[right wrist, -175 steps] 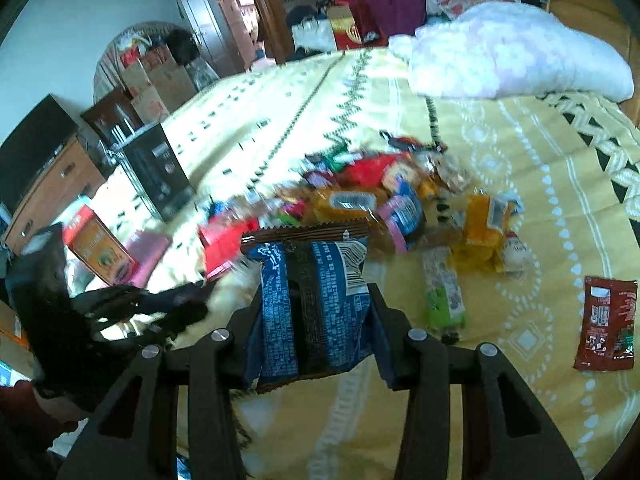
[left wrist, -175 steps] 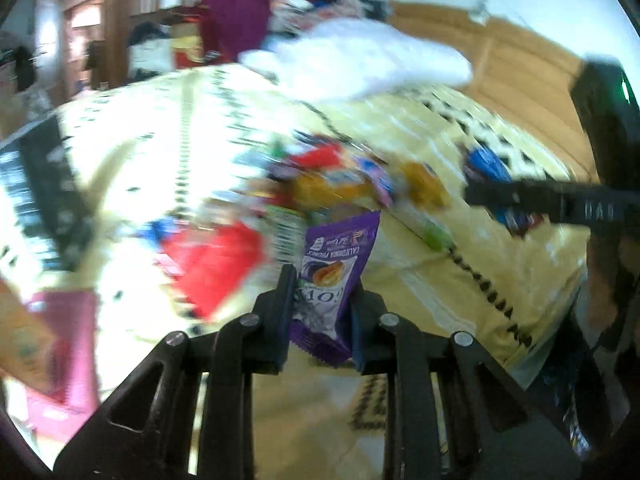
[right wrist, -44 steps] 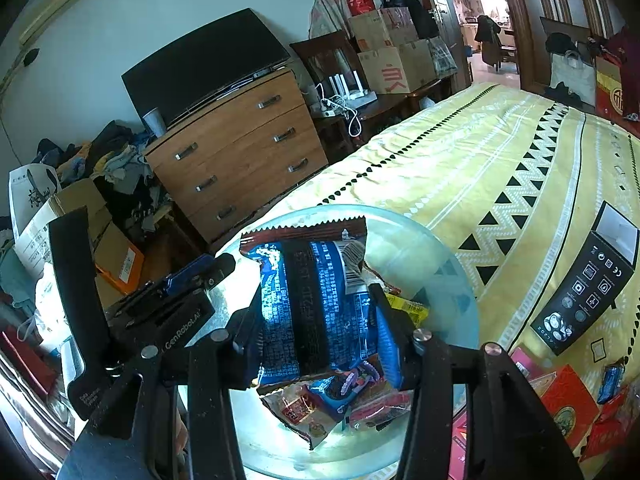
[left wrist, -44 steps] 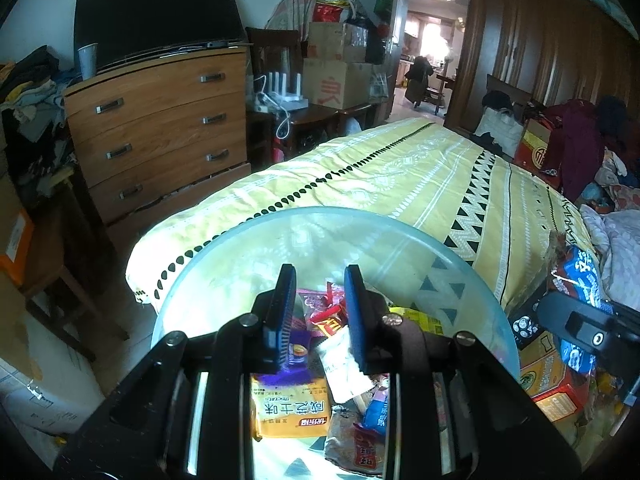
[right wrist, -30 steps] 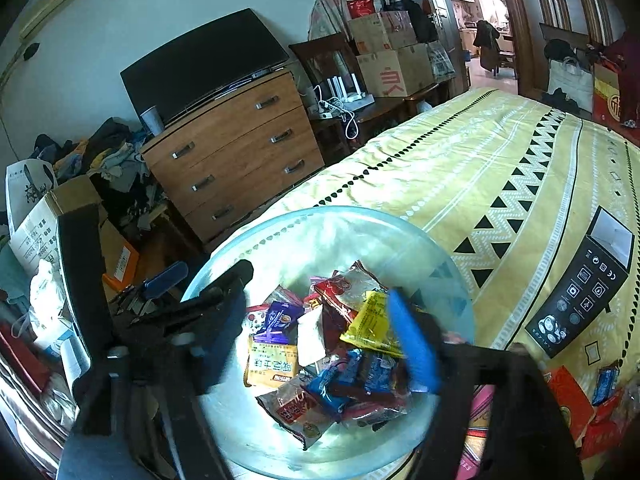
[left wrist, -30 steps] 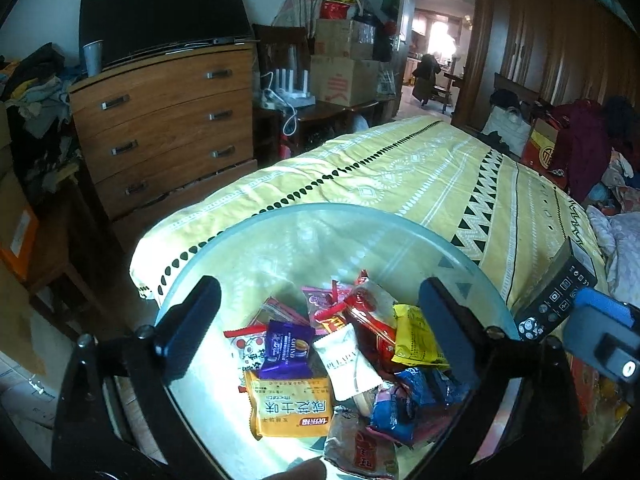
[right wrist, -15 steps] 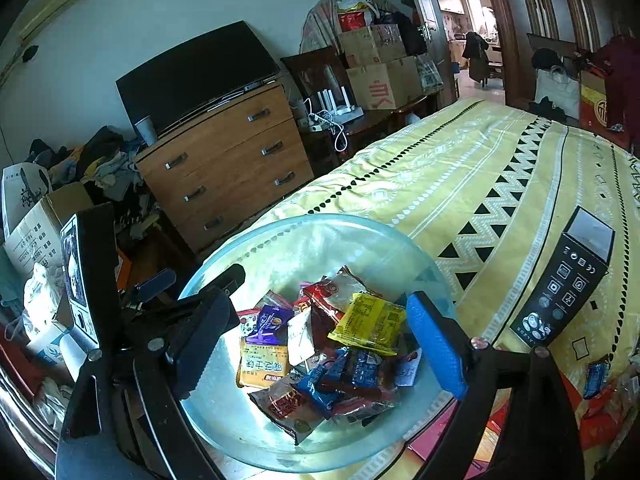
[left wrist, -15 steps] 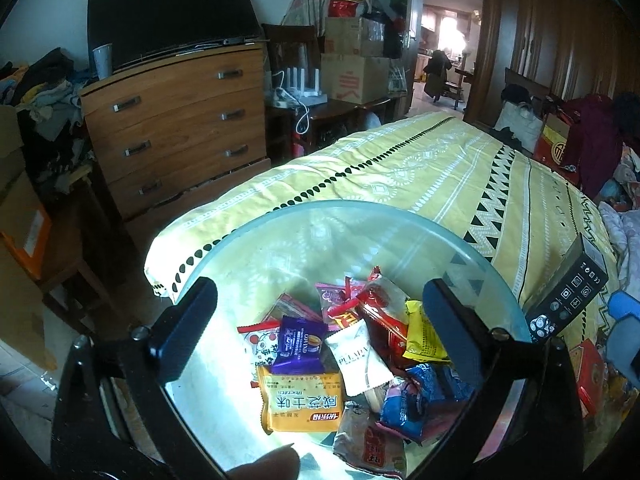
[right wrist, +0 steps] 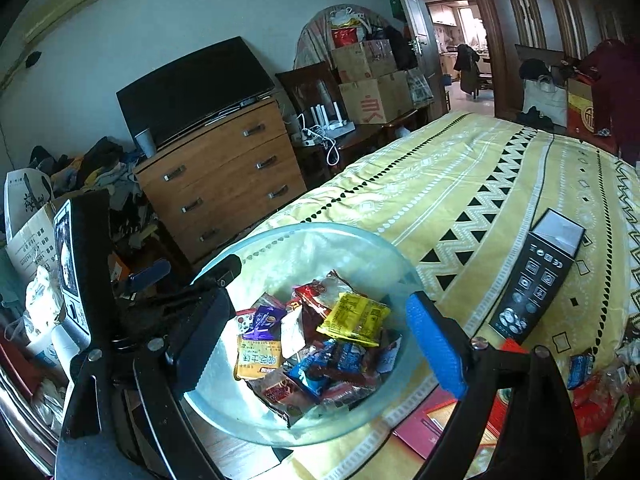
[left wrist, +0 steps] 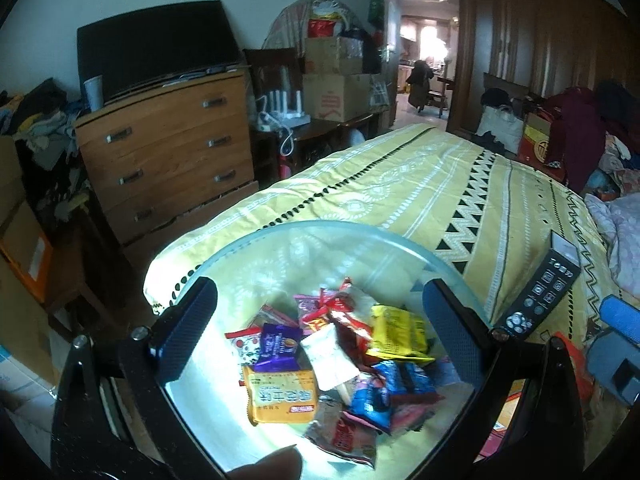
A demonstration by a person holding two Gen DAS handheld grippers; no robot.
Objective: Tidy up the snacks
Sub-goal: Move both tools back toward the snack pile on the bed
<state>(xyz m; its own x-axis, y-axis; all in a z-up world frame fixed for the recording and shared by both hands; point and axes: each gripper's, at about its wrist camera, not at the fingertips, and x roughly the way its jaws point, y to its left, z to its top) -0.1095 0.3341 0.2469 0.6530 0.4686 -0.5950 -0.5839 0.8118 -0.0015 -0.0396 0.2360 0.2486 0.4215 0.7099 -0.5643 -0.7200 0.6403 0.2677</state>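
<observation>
A clear glass bowl [left wrist: 320,226] [right wrist: 308,229] at the foot of the bed holds several snack packets. Among them are a purple packet [left wrist: 279,345] [right wrist: 266,322], an orange packet [left wrist: 280,394], a yellow packet [left wrist: 396,332] [right wrist: 354,318] and a blue packet [left wrist: 380,394] [right wrist: 316,372]. My left gripper [left wrist: 320,330] hangs open above the bowl with nothing between its fingers. My right gripper [right wrist: 320,342] is also open and empty, with its jaws wide over the bowl. A blue pad of the right gripper shows at the right edge of the left wrist view.
A black remote-like box [right wrist: 536,276] [left wrist: 540,292] lies on the yellow patterned bedspread [right wrist: 460,168]. Red boxes [right wrist: 444,416] sit beside the bowl. A wooden dresser [left wrist: 168,152] with a TV stands beyond it, with clutter and cardboard boxes around.
The left gripper let go of the purple packet and the right of the blue one; both now lie in the bowl. Both grippers opened wide and have drawn back and up a little.
</observation>
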